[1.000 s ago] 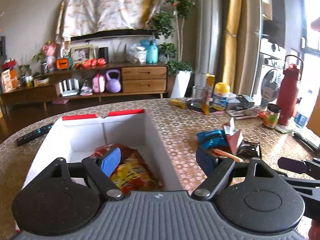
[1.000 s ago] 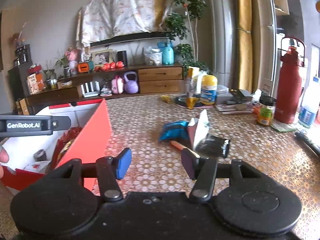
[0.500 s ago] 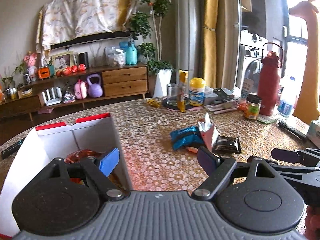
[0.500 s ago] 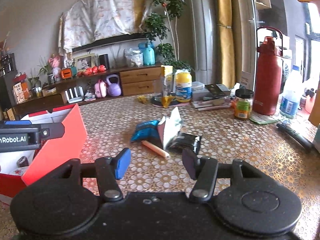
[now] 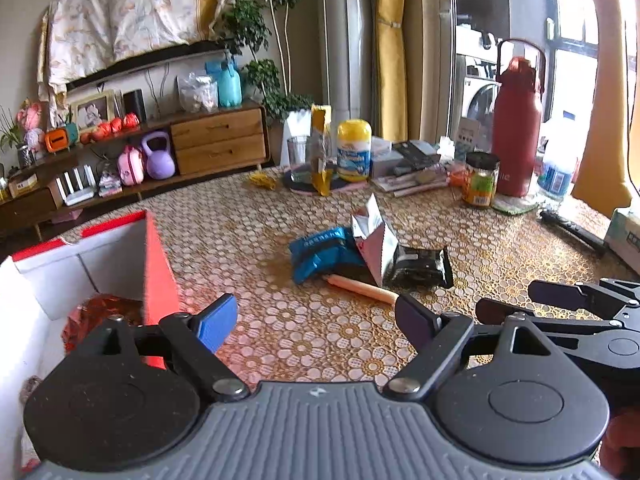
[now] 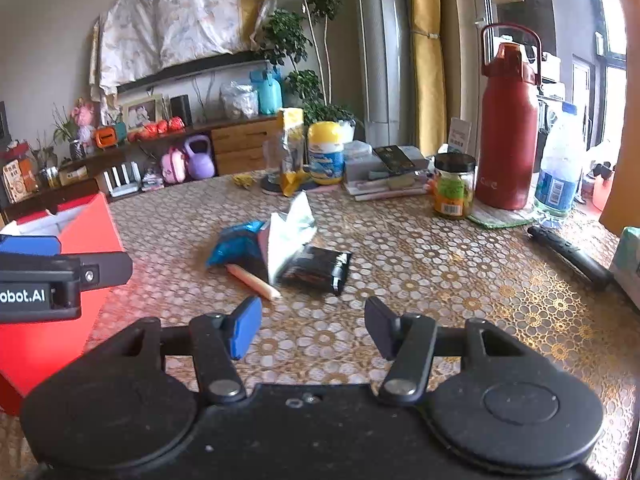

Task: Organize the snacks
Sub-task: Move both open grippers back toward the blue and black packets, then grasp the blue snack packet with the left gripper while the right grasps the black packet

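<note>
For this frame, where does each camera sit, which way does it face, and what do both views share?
Left wrist: on the left gripper, open, facing across the table to the snack pile; red box at left, the other gripper's fingers at right.
Right wrist: on the right gripper, open, facing the same snack pile; the left gripper's tip at its left edge.
Shared: pile, red box, red flask.

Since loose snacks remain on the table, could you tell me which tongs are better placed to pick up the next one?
Right, probably. The right tongs are open, empty and point at the sausage stick and black packet. The left tongs, also open, hover beside the red box.
</note>
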Action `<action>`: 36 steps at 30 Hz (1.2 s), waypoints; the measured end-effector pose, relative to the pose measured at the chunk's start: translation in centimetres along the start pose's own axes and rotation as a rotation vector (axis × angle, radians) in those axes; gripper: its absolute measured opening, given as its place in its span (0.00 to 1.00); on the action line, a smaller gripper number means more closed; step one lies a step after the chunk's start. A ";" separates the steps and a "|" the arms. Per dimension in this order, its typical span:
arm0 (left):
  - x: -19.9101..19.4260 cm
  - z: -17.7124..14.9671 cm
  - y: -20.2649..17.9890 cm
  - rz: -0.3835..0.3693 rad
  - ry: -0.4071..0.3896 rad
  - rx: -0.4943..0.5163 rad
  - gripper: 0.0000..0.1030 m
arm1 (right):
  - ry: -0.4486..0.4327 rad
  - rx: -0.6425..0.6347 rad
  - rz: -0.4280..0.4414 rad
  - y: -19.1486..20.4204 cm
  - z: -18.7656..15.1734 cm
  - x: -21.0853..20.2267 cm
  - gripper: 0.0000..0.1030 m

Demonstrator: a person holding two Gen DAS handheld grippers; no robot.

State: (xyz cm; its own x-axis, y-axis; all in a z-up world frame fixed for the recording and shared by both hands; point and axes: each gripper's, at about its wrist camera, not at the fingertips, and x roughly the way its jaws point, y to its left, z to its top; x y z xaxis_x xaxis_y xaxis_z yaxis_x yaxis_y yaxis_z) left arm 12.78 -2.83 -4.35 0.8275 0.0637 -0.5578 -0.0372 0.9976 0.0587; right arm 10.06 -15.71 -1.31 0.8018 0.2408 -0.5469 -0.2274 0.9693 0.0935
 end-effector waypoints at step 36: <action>17.4 6.4 1.5 0.016 0.222 -0.028 0.83 | 0.109 0.039 0.068 -2.3 2.5 11.5 0.59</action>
State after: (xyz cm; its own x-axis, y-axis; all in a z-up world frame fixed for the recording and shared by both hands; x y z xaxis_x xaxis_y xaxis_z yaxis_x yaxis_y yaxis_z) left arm 30.74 -0.40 -8.70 0.6834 0.0806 -0.7256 -0.0669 0.9966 0.0477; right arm 21.21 -15.08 -5.72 0.7197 0.3012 -0.6255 -0.2554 0.9527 0.1648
